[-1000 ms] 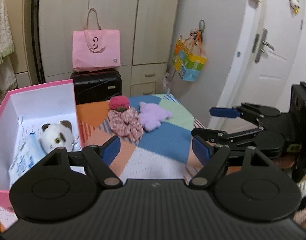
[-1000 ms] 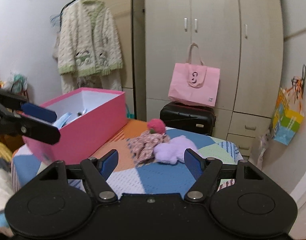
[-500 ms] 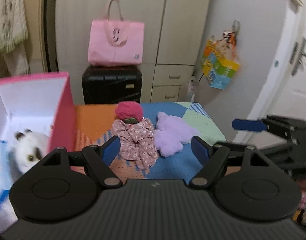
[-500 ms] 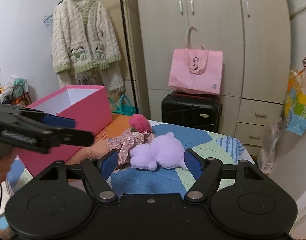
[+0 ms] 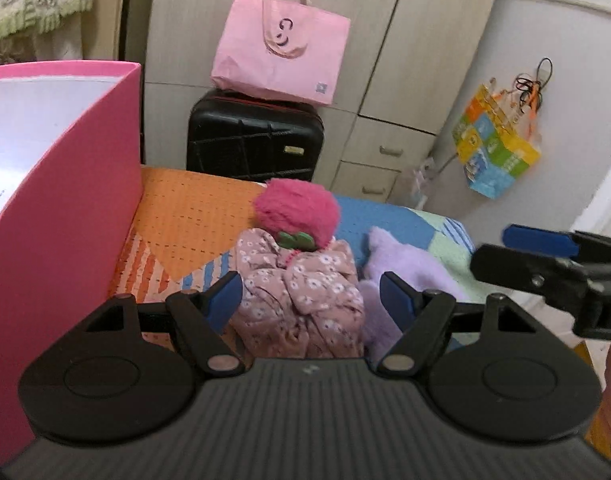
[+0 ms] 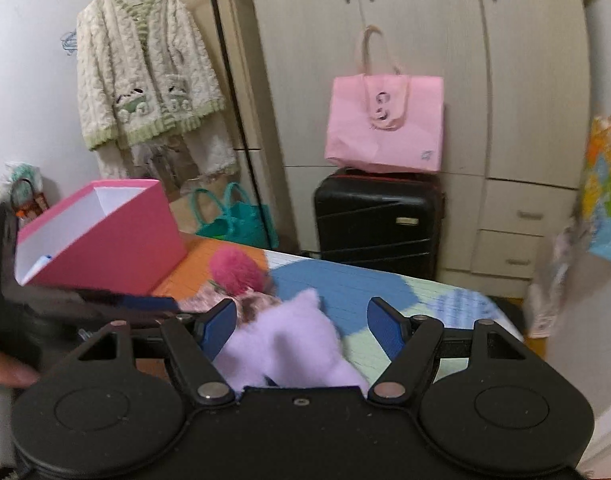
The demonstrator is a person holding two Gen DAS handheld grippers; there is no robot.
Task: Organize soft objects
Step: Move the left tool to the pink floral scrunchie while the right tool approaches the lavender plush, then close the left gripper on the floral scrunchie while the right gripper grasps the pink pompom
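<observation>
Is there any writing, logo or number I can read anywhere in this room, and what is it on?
Pink tote bag: a dark printed curly mark, no readable word; small corner label, too blurred.
Black suitcase: small gold badge, too small to read.
Colourful hanging bag: print too blurred.
Pink box: dark marks inside, unreadable.

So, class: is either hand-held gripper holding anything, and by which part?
Nothing is held. The left hand-held gripper frames the floral cloth; the right hand-held gripper frames the purple plush; neither grips.
</observation>
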